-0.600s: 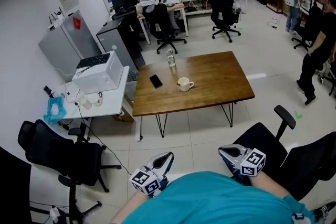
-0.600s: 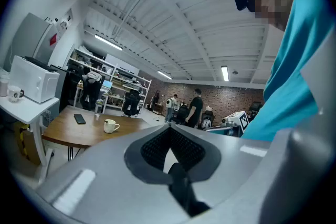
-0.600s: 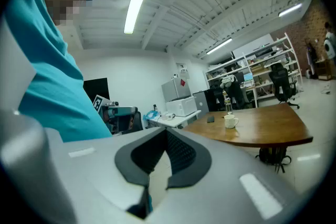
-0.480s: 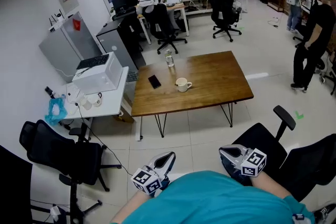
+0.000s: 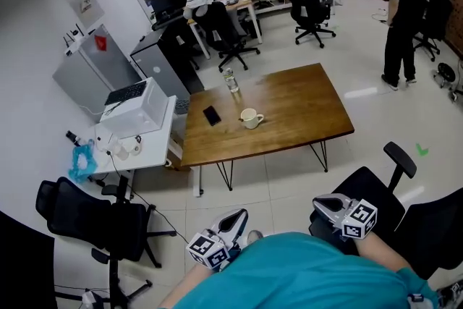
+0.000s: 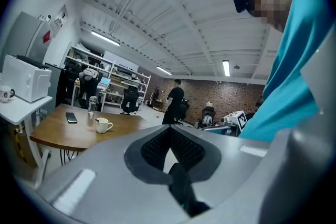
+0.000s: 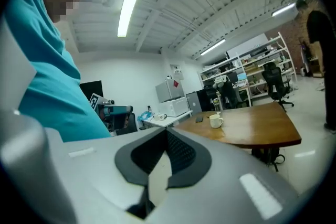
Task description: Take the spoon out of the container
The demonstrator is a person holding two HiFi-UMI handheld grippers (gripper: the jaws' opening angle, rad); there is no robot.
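Note:
A white mug [image 5: 250,117] stands near the middle of the wooden table [image 5: 304,112], a few steps ahead of me. A thin handle seems to stick out of the mug [image 6: 102,125], but it is too small to tell as a spoon. The mug [image 7: 215,120] also shows small in the right gripper view. My left gripper [image 5: 237,217] and right gripper [image 5: 323,203] are held low against my teal shirt, far from the table. The left gripper [image 6: 169,128] and right gripper [image 7: 166,130] are both shut, jaws meeting at the tips with nothing between them.
A black phone [image 5: 211,116] and a clear bottle [image 5: 230,80] share the table. A white side table [image 5: 155,148] with a microwave stands to its left. Black office chairs sit at my left [image 5: 94,217] and right [image 5: 376,192]. A person in black [image 5: 401,11] stands at the far right.
The person in black has walked across the far right of the room. My head view has shifted slightly. Both grippers stay shut by my body.

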